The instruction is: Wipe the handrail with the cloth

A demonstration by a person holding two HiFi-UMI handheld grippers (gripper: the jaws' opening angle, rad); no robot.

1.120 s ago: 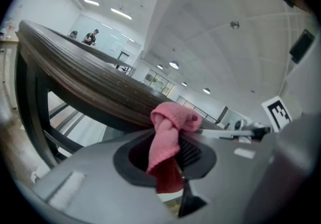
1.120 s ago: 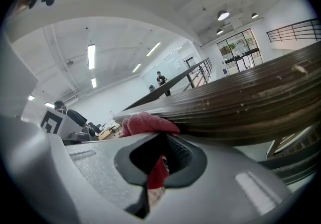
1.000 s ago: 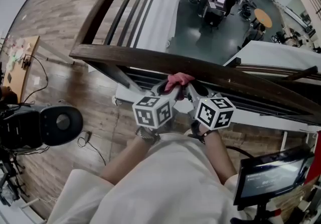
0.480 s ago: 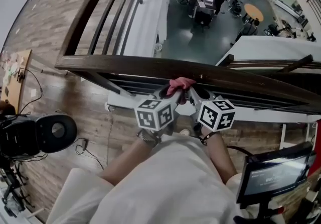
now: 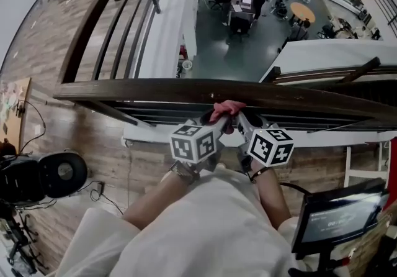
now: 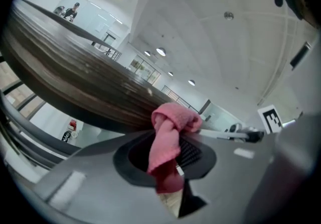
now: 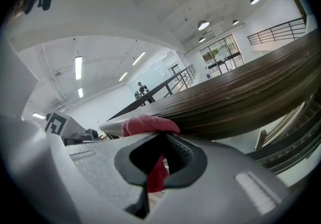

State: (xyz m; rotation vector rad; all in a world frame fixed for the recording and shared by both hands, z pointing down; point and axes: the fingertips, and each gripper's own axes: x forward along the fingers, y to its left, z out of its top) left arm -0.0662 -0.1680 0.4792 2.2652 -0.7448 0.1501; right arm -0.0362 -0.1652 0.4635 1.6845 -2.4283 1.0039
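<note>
Two tools — left tool (image 5: 219,122), right tool (image 5: 242,122) — one cloth (image 5: 227,107), one handrail (image 5: 124,90)

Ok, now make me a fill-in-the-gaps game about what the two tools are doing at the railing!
1. The left tool is shut on a pink ____.
2. The right tool grips it too, so ____ tools hold it.
3. It touches the handrail, a long bar of dark ____.

Missing words: cloth; two; wood.

Wooden floor (image 5: 93,139), black round-faced device (image 5: 43,176) at left, dark monitor (image 5: 338,217) lower right, round orange table (image 5: 301,13) below
</note>
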